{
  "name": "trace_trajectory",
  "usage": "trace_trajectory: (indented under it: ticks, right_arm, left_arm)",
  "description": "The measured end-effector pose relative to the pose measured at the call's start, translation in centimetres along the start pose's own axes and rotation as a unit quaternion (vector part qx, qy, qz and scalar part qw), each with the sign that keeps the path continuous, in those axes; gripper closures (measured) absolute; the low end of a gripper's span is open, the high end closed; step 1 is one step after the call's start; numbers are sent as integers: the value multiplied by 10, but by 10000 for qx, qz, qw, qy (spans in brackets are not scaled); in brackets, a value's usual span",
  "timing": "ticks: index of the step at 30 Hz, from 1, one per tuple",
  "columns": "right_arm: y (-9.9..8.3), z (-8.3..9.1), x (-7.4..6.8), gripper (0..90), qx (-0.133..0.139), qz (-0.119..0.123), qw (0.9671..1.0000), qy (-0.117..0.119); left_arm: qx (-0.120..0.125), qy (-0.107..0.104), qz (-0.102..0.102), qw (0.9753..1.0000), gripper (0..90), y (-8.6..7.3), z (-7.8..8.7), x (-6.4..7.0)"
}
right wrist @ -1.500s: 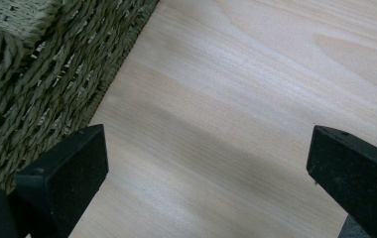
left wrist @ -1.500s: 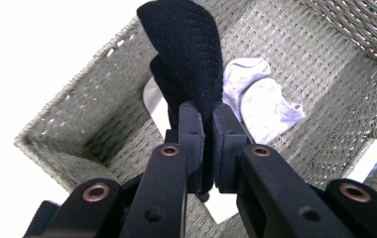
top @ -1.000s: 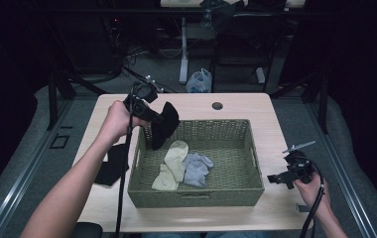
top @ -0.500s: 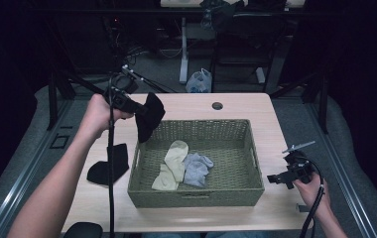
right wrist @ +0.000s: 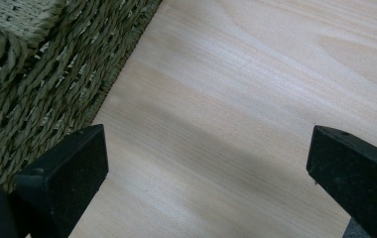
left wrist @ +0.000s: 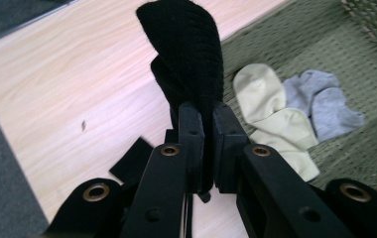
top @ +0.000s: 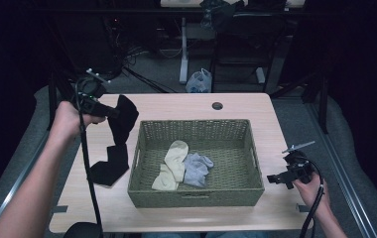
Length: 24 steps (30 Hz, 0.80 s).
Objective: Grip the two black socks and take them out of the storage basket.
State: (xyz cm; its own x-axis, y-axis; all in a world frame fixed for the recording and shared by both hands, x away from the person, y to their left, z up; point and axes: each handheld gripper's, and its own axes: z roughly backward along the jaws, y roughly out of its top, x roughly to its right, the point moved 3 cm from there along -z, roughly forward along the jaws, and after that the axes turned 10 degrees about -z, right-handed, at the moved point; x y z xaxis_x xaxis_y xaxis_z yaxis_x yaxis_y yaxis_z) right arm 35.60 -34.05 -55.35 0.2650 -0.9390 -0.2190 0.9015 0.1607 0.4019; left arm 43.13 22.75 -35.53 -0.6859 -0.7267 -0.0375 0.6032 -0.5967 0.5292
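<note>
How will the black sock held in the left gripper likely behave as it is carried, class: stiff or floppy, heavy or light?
Probably floppy: the black sock droops and folds below the left gripper, whose jaws are shut on it. Likely light, since a pinch on one edge holds it up. It seems unlikely to slip, being knit fabric squeezed between the pads.

Black sock [top: 124, 118] and black sock on table [top: 109, 164], cream sock [top: 171, 165], grey sock [top: 197, 168], olive woven basket [top: 196, 197], light woodgrain table [top: 176, 105].
</note>
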Motion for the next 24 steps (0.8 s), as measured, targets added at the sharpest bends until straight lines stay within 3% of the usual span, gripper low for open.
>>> trace_trajectory:
  ticks: [10, 19, 24]
  right_arm:
    - [0, 0, 0, 19, 13, 11, 10000, 2]
    - [0, -1, 0, 19, -27, 13, 10000, -11]
    - [0, -1, -1, 19, 59, -32, 10000, -8]
  left_arm:
    - [-210, 111, 521, 9984, 854, -46, -12, -24]
    - [-385, 168, 739, 9964, 853, -71, -26, -30]
    - [-546, 57, 863, 9948, 852, -91, -47, -29]
